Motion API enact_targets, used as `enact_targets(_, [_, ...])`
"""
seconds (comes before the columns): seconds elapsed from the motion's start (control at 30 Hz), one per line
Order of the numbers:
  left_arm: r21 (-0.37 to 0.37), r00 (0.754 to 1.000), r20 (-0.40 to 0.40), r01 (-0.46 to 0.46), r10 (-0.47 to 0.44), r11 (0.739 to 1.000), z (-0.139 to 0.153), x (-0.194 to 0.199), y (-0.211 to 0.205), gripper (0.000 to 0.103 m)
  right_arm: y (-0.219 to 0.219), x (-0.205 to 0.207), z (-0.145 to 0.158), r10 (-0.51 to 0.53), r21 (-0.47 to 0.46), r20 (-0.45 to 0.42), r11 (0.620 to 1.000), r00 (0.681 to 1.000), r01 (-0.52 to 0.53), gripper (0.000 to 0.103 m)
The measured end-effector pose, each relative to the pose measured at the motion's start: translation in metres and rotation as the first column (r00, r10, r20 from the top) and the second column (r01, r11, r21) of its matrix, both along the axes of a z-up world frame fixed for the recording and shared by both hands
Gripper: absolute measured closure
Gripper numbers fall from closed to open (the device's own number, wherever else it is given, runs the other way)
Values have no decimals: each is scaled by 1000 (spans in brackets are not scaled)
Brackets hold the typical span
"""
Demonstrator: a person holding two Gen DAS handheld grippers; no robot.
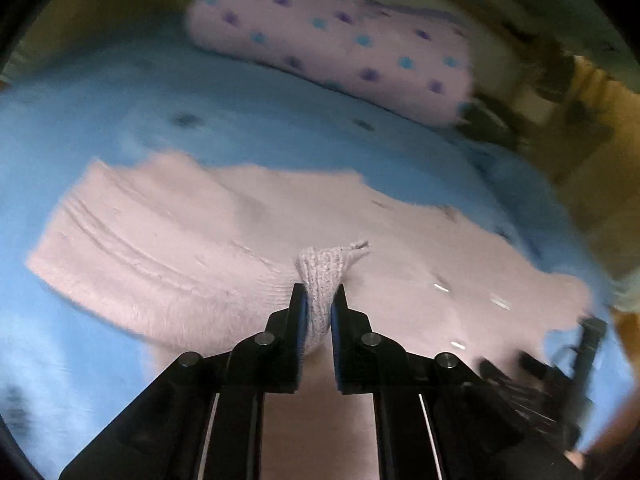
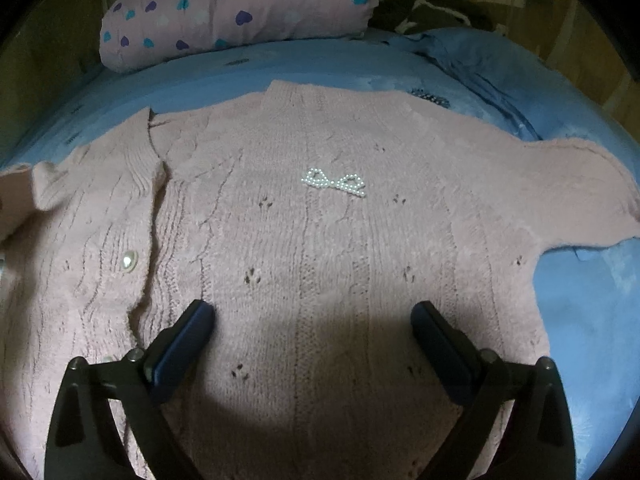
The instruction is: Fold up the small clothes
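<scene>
A pink knit cardigan (image 2: pixel 320 240) lies spread on a blue bed sheet (image 2: pixel 592 320), with a pearl bow (image 2: pixel 334 182) on its chest and a pearl button (image 2: pixel 129 261) at the left. My left gripper (image 1: pixel 319 294) is shut on a bunched fold of the pink cardigan (image 1: pixel 324 276), lifted above the rest of the garment (image 1: pixel 180 240); that view is motion-blurred. My right gripper (image 2: pixel 312 312) is open and empty, hovering just over the lower middle of the cardigan, fingers (image 2: pixel 184 340) spread wide. The right gripper also shows blurred in the left wrist view (image 1: pixel 560 368).
A pink pillow with blue and purple hearts (image 2: pixel 240 12) lies at the head of the bed; it also shows in the left wrist view (image 1: pixel 332 44). Dark clothes (image 2: pixel 432 12) sit behind at right. A rumpled blue sheet fold (image 2: pixel 480 64) lies at right. A wooden floor (image 1: pixel 600 200) borders the bed.
</scene>
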State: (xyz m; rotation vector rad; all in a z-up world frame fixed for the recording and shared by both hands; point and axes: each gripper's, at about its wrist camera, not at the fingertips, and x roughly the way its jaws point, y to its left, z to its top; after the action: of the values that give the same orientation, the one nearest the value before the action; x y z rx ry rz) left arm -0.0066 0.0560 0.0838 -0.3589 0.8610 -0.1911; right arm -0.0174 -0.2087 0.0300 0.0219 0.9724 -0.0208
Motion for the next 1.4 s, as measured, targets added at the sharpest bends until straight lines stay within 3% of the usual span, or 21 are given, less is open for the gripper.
enact_targets(0.03, [-41, 999, -21, 35, -36, 999, -6, 3, -6, 98, 0, -1, 2, -8, -11, 10, 1000, 1000, 8, 11])
enact_targets(0.07, [-133, 991, -96, 81, -94, 988, -19, 13, -8, 85, 2, -5, 7, -22, -26, 31, 999, 999, 23, 29])
enact_targets(0.13, [-237, 968, -225, 56, -111, 970, -35, 28, 4, 83, 7, -14, 25, -28, 23, 58, 999, 998, 27, 50])
enact_targets(0.17, [-308, 953, -293, -13, -82, 951, -42, 32, 16, 83, 10, -17, 33, -20, 71, 72, 997, 997, 15, 51])
enact_targets(0.23, [-367, 954, -298, -93, -22, 926, -37, 36, 34, 82, 21, -21, 52, -1, 166, 112, 986, 994, -17, 48])
enact_targets(0.27, [-354, 959, -281, -122, 19, 927, -31, 33, 42, 79, 33, -18, 59, 17, 195, 114, 980, 993, -39, 41])
enact_targets(0.3, [-283, 967, -244, -150, 81, 947, -18, 31, 51, 77, 45, -14, 61, 39, 216, 103, 975, 994, -61, 38])
enact_targets(0.37, [-176, 965, -214, -192, 153, 965, -7, 29, 57, 77, 78, 2, 59, 115, 273, 51, 954, 992, -125, 38])
enact_targets(0.43, [-63, 959, -150, -252, 240, 966, 10, 27, 64, 77, 119, 23, 48, 177, 232, -15, 958, 984, -169, 40])
enact_targets(0.53, [40, 953, -75, -292, 294, 956, 35, 27, 81, 77, 162, 45, 31, 207, 150, -68, 969, 976, -195, 45])
enact_targets(0.67, [30, 952, -9, -306, 307, 951, 56, 18, 109, 77, 196, 64, 12, 140, 37, -117, 990, 983, -136, 45])
enact_targets(0.73, [10, 955, -15, -297, 297, 955, 55, 15, 120, 77, 202, 64, 11, 122, 43, -106, 992, 987, -118, 45])
enact_targets(0.8, [13, 956, -50, -287, 288, 958, 47, 10, 127, 77, 209, 62, 7, 166, 50, -112, 986, 980, -162, 61])
enact_targets(0.87, [4, 957, -85, -278, 277, 961, 39, 16, 125, 77, 212, 61, 12, 219, 64, -122, 975, 968, -212, 93])
enact_targets(0.93, [-13, 957, -92, -277, 275, 961, 39, 15, 124, 77, 208, 63, 16, 238, 93, -130, 969, 963, -227, 94])
enact_targets(1.03, [19, 960, -45, -274, 275, 962, 48, 13, 120, 77, 194, 59, 37, 260, 149, -80, 958, 962, -246, 94])
enact_targets(1.23, [45, 973, -18, -231, 232, 972, 53, 15, 108, 77, 183, 51, 72, 308, 154, -17, 941, 951, -302, 94])
enact_targets(1.4, [56, 980, -15, -198, 199, 979, 51, 19, 101, 77, 178, 49, 101, 334, 105, 25, 936, 942, -335, 95])
